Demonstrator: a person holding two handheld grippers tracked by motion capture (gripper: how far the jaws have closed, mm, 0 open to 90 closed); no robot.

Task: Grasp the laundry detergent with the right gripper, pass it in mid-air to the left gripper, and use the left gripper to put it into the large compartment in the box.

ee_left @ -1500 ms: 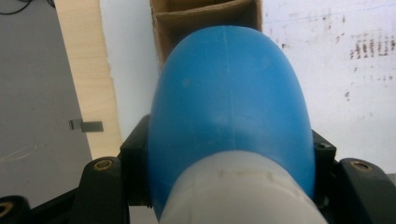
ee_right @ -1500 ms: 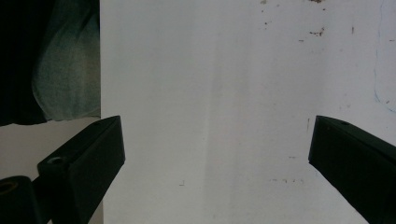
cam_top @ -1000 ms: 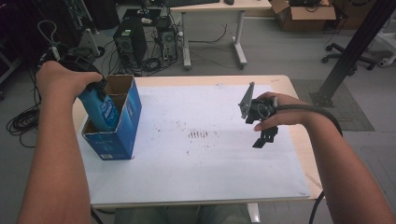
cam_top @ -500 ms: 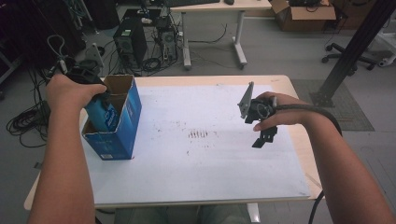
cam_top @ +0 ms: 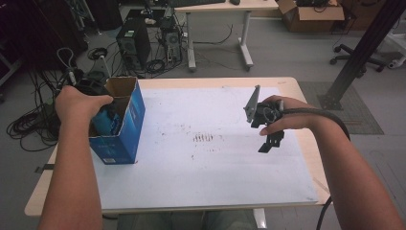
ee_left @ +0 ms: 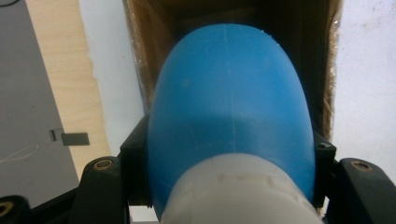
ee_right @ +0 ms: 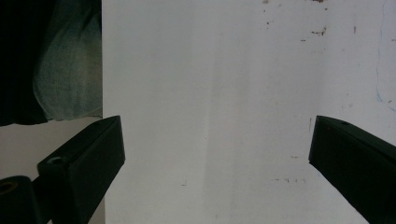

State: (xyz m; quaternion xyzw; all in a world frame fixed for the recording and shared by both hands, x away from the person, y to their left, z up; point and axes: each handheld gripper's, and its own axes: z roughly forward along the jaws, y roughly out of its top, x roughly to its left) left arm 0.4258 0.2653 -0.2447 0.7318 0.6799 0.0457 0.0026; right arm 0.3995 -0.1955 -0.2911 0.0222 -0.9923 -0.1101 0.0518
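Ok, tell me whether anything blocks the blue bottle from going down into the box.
Nothing visible does. The left gripper holds the blue bottle over the open top of the box, and the cardboard interior below it looks empty.

We see a smooth rounded blue plastic bottle (ee_left: 231,107) with a white neck, inside a blue cardboard box (cam_top: 125,125) whose inner walls are plain brown. The flat white tabletop sheet (cam_top: 215,167) carries dark speckled marks, edged by pale wood. Our gripper jaws are black.
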